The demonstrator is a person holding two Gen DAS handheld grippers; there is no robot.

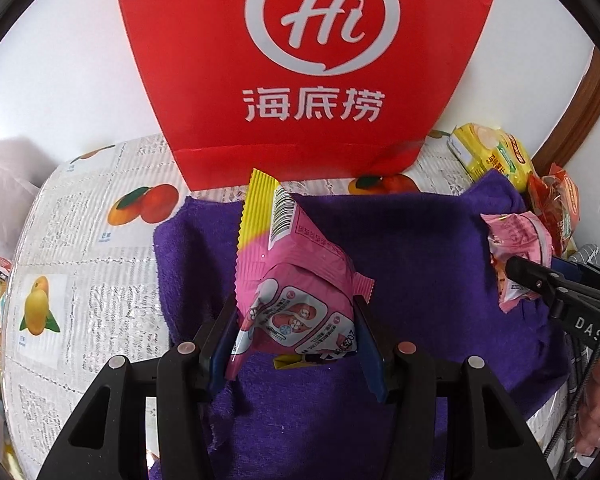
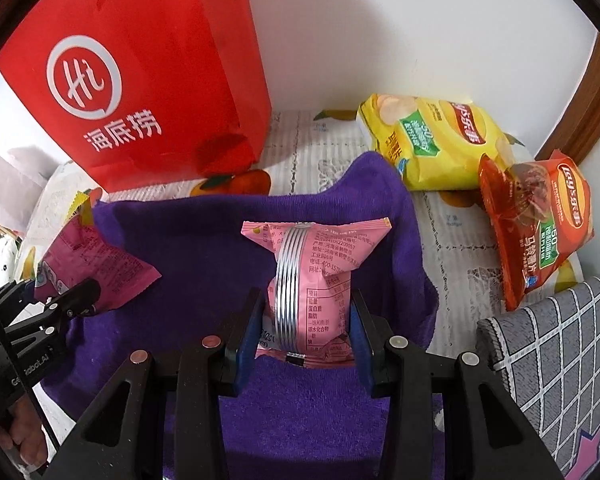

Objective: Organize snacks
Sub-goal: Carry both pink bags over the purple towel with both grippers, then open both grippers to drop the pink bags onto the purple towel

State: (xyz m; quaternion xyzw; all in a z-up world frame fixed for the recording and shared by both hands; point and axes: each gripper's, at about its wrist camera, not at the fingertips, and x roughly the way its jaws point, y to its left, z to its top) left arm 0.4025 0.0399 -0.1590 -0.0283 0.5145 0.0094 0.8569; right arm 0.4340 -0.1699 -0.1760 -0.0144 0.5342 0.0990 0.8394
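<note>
Where left wrist clips them, orange chip bag (image 2: 536, 228), checked cushion (image 2: 556, 364) perhaps

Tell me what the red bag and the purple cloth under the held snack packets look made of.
Red bag: probably matte paper or non-woven fabric; it stands stiffly with creased folds and no gloss. Purple cloth: likely terry towelling; fuzzy, looped nap, soft rumpled edges, a loose thread in the left wrist view.
</note>
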